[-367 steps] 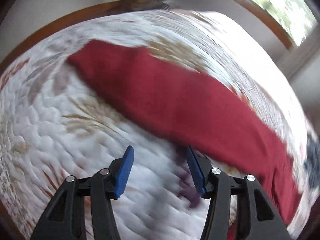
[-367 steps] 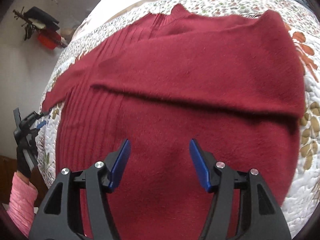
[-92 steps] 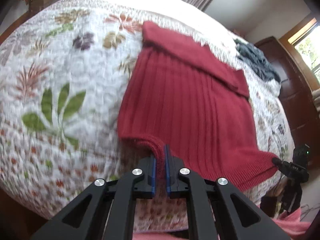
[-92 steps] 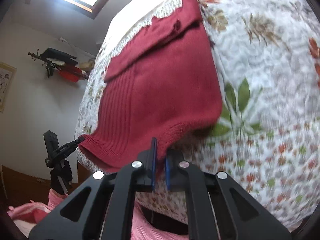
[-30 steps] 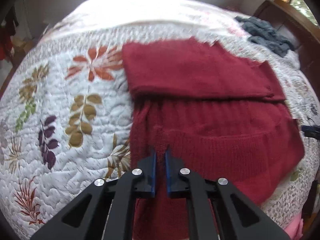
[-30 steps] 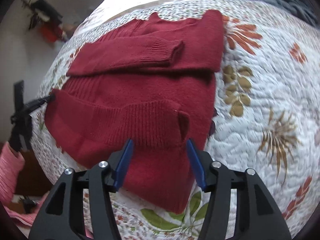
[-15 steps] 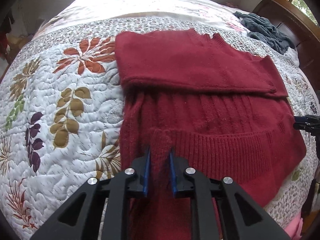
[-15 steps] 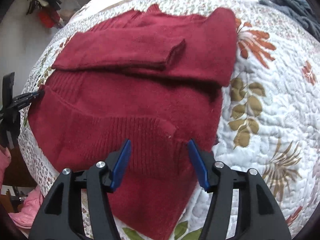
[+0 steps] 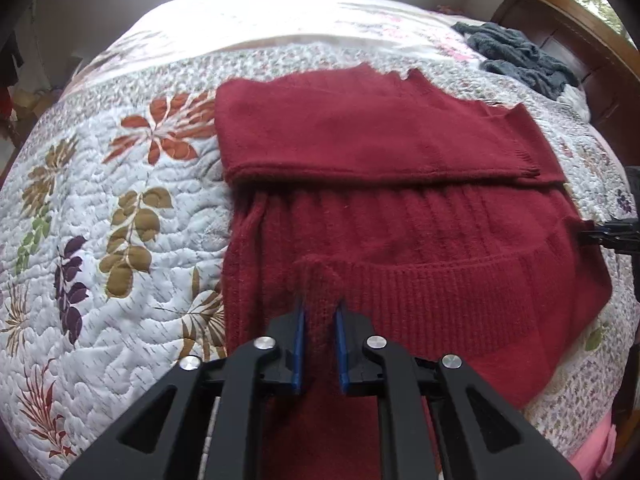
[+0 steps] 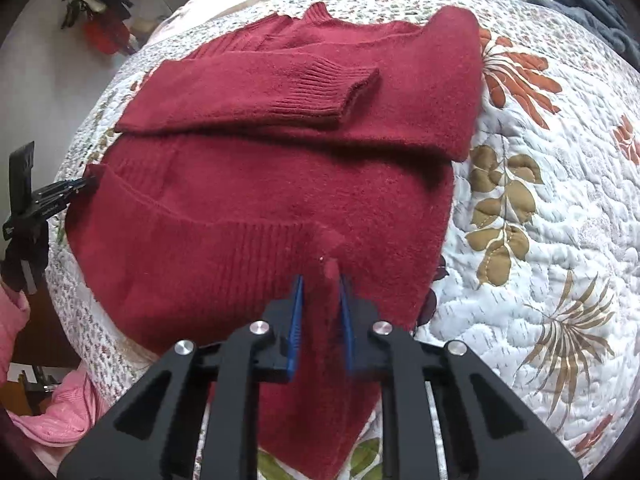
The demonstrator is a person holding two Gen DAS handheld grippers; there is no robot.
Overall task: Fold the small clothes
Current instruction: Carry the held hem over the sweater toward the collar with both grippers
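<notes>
Quilted bedspread (image 9: pixel 120 208) with leaf and flower prints covers the bed I'm working over. On it lies a dark red knit sweater (image 9: pixel 400 232), both sleeves folded across the chest, one ribbed cuff (image 10: pixel 320 88) lying on top. Its ribbed hem is turned up over the body, toward the collar at the far edge. My left gripper (image 9: pixel 319 344) pinches one hem corner between narrowly parted blue pads; my right gripper (image 10: pixel 320 320) pinches the other likewise. The fold's long axis runs across between my grippers. A grey garment (image 9: pixel 516 56) lies near the bed's far right corner.
</notes>
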